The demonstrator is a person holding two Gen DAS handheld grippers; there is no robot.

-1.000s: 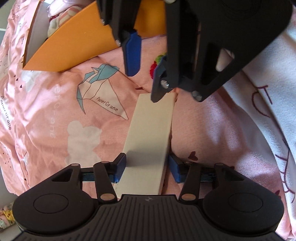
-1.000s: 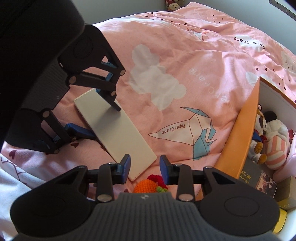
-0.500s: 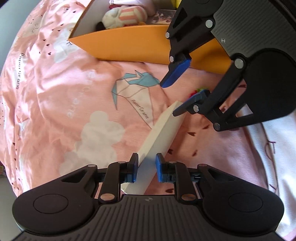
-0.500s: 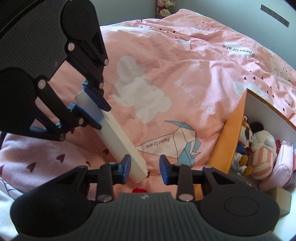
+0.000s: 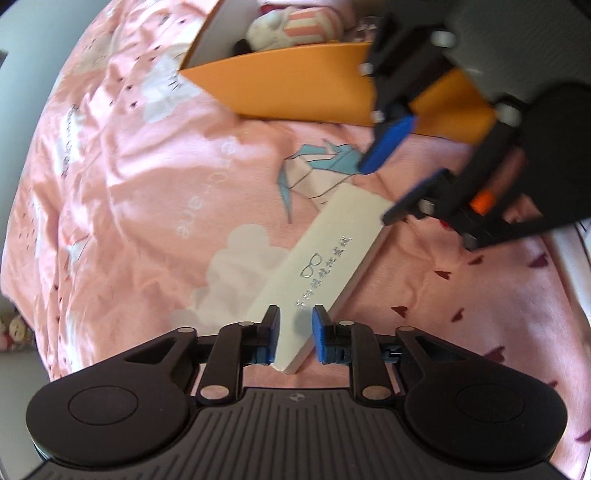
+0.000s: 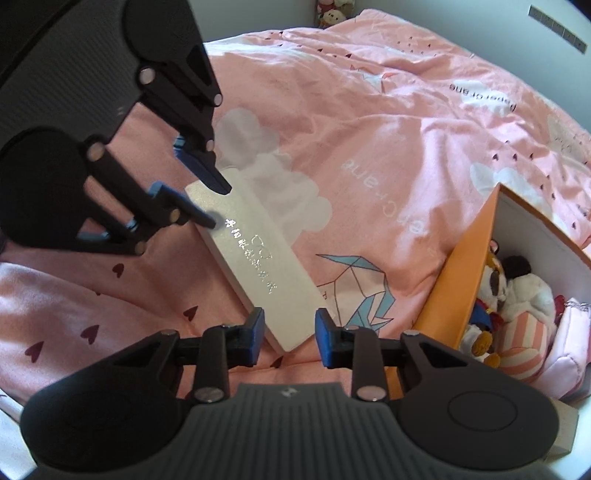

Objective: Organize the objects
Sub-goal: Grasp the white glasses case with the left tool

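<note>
A long white box with silver lettering and a glasses logo is held above the pink bedspread. My left gripper is shut on its near end. In the right wrist view the same white box runs from the left gripper to my right gripper, whose open pads flank its other end without touching. In the left wrist view the right gripper is open at the box's far end. An orange storage box with soft toys stands nearby.
The pink bedspread with a paper crane print covers the whole bed. A striped soft toy lies in the orange box. More plush toys sit at the far wall.
The white box has rolled from on edge to its lettered face up in the left gripper. The right gripper's pads now sit either side of its far end.
</note>
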